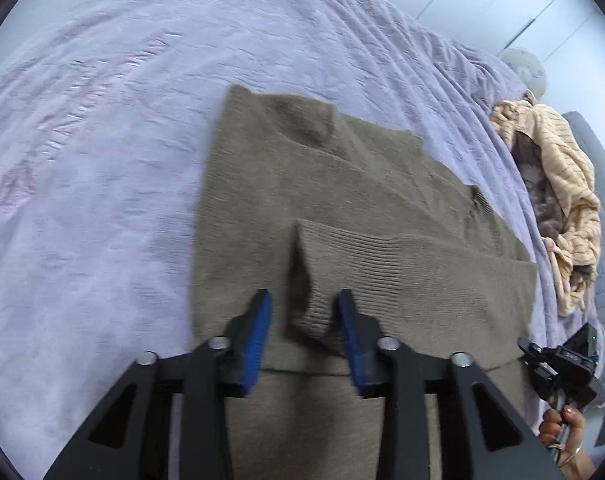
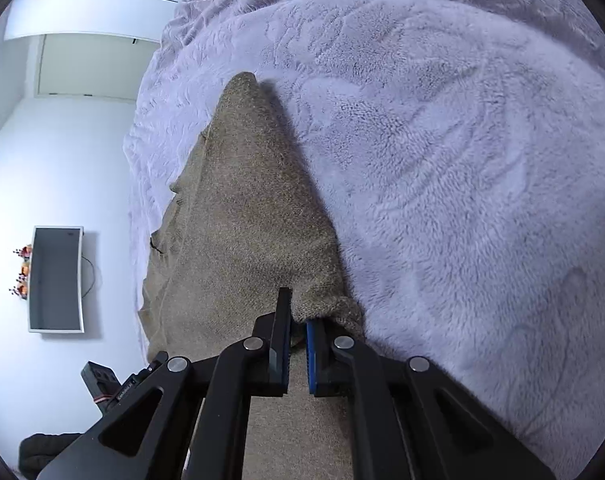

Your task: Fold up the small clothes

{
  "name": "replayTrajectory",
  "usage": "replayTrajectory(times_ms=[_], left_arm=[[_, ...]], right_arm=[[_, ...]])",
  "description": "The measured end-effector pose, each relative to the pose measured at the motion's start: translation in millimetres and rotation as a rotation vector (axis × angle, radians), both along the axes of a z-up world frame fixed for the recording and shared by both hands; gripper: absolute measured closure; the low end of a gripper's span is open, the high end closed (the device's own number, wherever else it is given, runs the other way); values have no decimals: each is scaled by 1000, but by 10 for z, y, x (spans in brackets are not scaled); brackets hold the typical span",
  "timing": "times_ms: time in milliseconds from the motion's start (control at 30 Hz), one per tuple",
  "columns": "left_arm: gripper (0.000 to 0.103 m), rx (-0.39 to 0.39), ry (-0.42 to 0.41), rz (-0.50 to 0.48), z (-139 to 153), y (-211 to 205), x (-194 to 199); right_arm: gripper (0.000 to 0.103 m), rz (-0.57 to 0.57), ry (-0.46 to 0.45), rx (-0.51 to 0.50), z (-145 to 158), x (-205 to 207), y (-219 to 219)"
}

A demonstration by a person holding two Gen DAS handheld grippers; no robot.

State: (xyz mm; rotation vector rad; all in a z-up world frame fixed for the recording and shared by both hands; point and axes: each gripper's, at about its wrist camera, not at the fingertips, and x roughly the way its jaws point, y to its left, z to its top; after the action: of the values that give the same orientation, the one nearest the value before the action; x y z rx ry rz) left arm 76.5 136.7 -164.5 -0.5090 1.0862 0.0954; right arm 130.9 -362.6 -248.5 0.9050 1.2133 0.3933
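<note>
**On the lilac bed cover: one clamp biting, one standing apart**

Nearest to the right wrist camera, the right gripper [image 2: 298,322] has its jaws pressed together on a bunched corner of the brown knitted garment [image 2: 246,216]. From this pinch the cloth runs away from the camera as a long wedge and narrows to a tip far up the bed, so its long axis points along the fingers.

Seen from the left wrist camera, the left gripper [image 1: 304,322] has its blue pads apart, with a ribbed cuff [image 1: 314,312] standing between them (it leans against the right-hand pad; I cannot tell if the pads press it). The same garment [image 1: 302,168] lies flat beyond, with a sleeve folded across it.

To the left of the garment, the lilac fleece cover [image 1: 102,140] is wide and bare. On the right, its edge is near, and a beige striped cloth [image 1: 562,184] lies heaped further back.
</note>
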Motion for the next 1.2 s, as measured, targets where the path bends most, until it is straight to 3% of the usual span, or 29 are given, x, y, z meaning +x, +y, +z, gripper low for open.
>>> replayTrajectory(times_ms=[200, 233, 267, 300, 433, 500, 567, 600, 667, 800, 967, 1000, 1067, 1200], left_arm=[[56, 19, 28, -4, 71, 85, -44], [50, 15, 25, -10, 91, 74, -46], [37, -4, 14, -18, 107, 80, -61], [35, -26, -4, -28, 121, 61, -48], [35, -98, -18, -165, 105, -121, 54], [36, -43, 7, -217, 75, -250, 115], [52, -21, 3, -247, 126, -310, 137], [53, -25, -8, -255, 170, -305, 124], [53, -3, -12, -248, 229, -262, 98], [53, 74, 77, -184, 104, -41, 8], [53, 106, 74, -125, 189, 111, -116], [49, 98, 68, -117, 209, 135, -119], [31, 92, 50, -93, 237, 185, -110], [31, 47, 64, -94, 138, 228, 34]], right_arm=[[90, 49, 14, -32, 116, -42, 14], [88, 61, 12, -47, 146, -54, 16], [87, 71, 10, -61, 180, -68, 17], [84, 80, 9, -73, 206, -84, 11], [78, 83, 4, -69, 254, -154, -34], [78, 88, 4, -70, 243, -172, -28], [78, 91, 10, -76, 209, -181, -16], [78, 88, 15, -76, 200, -184, -14], [78, 83, 18, -73, 192, -187, -24], [78, 95, 16, -84, 204, -198, -28], [78, 115, 6, -123, 319, -239, -23], [77, 126, -5, -143, 363, -250, -20], [76, 140, -40, -182, 477, -276, -30], [47, 137, -93, -250, 652, -231, -101]])
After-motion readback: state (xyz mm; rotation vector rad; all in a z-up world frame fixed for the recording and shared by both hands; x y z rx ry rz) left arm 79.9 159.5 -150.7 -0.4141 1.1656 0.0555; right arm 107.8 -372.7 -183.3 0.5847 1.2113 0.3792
